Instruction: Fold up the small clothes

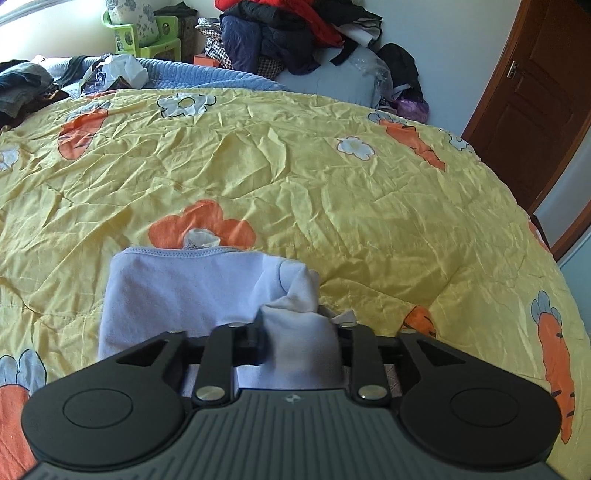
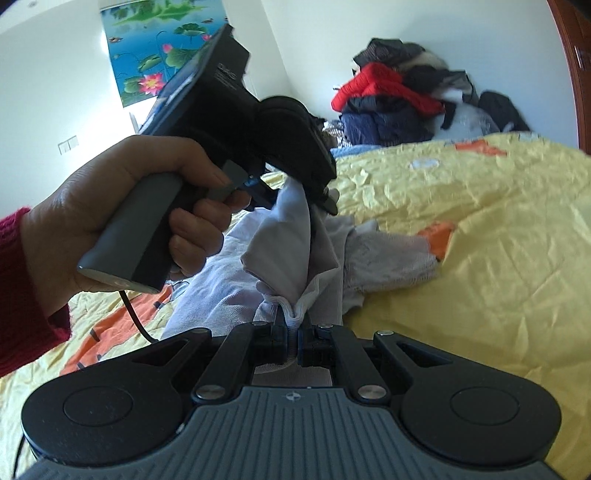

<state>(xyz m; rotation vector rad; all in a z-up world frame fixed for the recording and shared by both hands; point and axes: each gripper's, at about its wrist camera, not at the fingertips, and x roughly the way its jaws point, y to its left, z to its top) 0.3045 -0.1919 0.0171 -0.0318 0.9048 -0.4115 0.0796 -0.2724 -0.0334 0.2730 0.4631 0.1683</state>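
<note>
A pale lavender garment (image 1: 166, 288) lies on the yellow carrot-print quilt (image 1: 332, 184), with one part bunched up. In the left wrist view my left gripper (image 1: 301, 325) has its jaws partly apart, and a thick wad of that cloth fills the gap between them. The right wrist view shows a hand (image 2: 129, 192) holding the left gripper (image 2: 325, 199) above the bed, the cloth (image 2: 288, 240) hanging from its tips. My right gripper (image 2: 293, 325) is shut on a thin pinch of the same cloth lower down. A greyish-white garment (image 2: 388, 254) lies crumpled just behind.
A heap of dark and red clothes (image 1: 288, 33) is piled at the far side of the bed, with a green plastic stool (image 1: 147, 40) and a white bag (image 1: 114, 72) further left. A brown door (image 1: 528, 110) stands at the right. A red sleeve (image 2: 22, 288) covers the wrist.
</note>
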